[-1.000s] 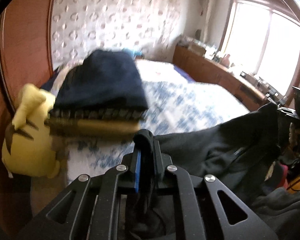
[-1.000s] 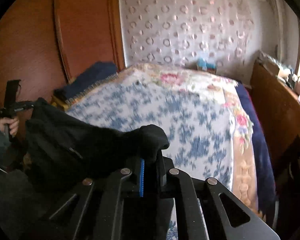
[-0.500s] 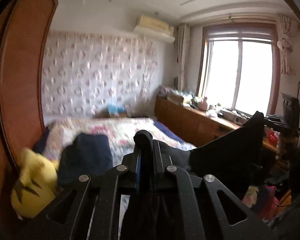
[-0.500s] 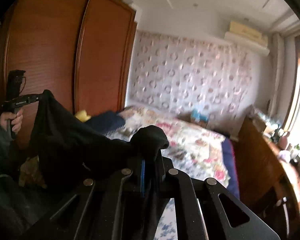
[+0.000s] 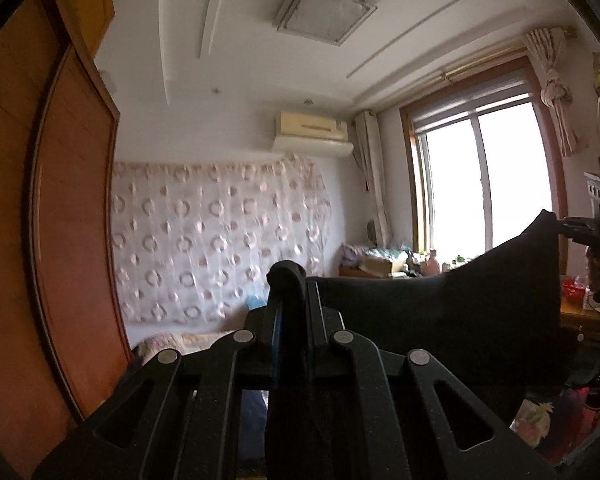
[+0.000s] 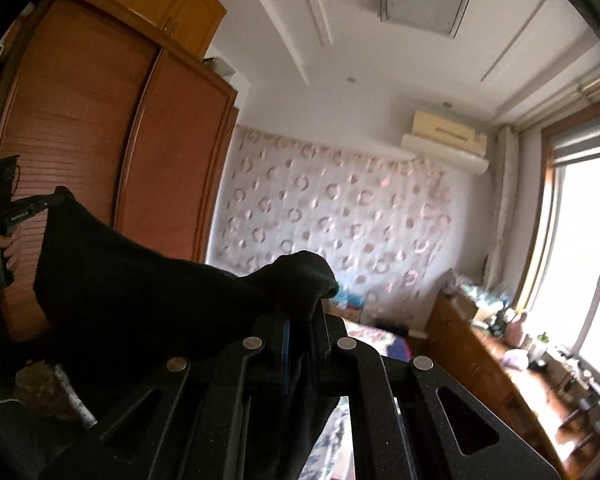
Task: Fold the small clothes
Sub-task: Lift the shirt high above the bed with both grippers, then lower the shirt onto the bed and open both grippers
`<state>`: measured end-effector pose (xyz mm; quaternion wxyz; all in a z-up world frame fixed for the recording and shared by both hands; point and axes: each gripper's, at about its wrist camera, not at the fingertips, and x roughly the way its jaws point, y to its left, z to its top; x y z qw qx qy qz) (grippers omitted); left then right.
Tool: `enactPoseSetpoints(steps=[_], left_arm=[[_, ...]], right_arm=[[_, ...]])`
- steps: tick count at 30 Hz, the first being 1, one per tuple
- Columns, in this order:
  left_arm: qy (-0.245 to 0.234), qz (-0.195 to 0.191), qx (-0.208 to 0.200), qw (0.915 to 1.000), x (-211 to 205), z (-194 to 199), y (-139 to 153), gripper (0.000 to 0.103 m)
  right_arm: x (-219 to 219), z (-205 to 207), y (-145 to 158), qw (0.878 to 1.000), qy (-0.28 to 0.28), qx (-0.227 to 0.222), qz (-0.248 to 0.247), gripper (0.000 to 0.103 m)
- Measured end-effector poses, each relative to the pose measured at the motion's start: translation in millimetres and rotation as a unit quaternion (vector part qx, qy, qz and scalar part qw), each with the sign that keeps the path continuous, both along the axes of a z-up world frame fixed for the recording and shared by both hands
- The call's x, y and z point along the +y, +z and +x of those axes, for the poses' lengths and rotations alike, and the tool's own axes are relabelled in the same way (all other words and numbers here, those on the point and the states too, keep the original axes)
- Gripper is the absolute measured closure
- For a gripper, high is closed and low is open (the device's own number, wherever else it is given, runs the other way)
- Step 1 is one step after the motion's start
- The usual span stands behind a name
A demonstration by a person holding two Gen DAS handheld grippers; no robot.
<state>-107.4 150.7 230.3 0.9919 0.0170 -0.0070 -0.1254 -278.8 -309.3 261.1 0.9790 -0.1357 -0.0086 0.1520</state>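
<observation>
I note the left hand-held gripper [image 5: 288, 312] is clenched on one top corner of the black garment [image 5: 440, 320], the right hand-held gripper [image 6: 300, 320] clenched on the other. The garment hangs in the air between them, its long axis running gripper to gripper, slightly slack, well above the bed [image 6: 364, 332]. Neither arm is nearer; I judge both must lower together. I find no legible labels or writing.
</observation>
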Motion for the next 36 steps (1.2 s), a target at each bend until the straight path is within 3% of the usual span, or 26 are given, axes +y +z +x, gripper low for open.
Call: enactPoseSetpoints(steps=[6, 9, 15, 18, 21, 27, 31, 36], left_arm=[[0.001, 0.009, -0.016, 0.9998, 2.6, 6.4, 10.6, 0.093], [0.000, 0.015, -0.014, 0.9998, -2.4, 8.9, 9.4, 0.093], [-0.005, 0.022, 0.016, 0.9996, -23.2, 60.5, -5.0, 0.093], [-0.001, 0.044, 0.029, 0.9986, -37.5, 104.3, -30.9, 0.093], [-0.001, 0.040, 0.067, 0.9969, -45.9, 162.5, -67.7, 0.093], [0.006, 0.072, 0.147, 0.9864, -71.3, 272.0, -150.1, 0.093], [0.006, 0.090, 0.198, 0.9760, -84.8, 338.1, -187.5, 0.093], [0.009, 0.108, 0.227, 0.9680, -106.9, 371.9, -209.2, 0.093]], right_arm=[[10.4, -16.4, -1.4, 1.000, -0.025, -0.009, -0.002, 0.096], [29.8, 0.5, -14.7, 0.999, -0.038, -0.001, -0.008, 0.096], [49.7, 57.1, -29.9, 0.998, -0.052, 0.044, -0.014, 0.096], [50.2, 99.0, -45.6, 0.995, -0.060, 0.078, -0.006, 0.096], [51.7, 149.0, -79.7, 0.992, -0.066, 0.105, -0.001, 0.096], [51.2, 270.9, -139.2, 0.976, -0.096, 0.192, 0.027, 0.096], [54.7, 340.4, -153.1, 0.964, -0.123, 0.235, 0.033, 0.096], [61.8, 402.3, -147.3, 0.948, -0.138, 0.283, 0.041, 0.096]])
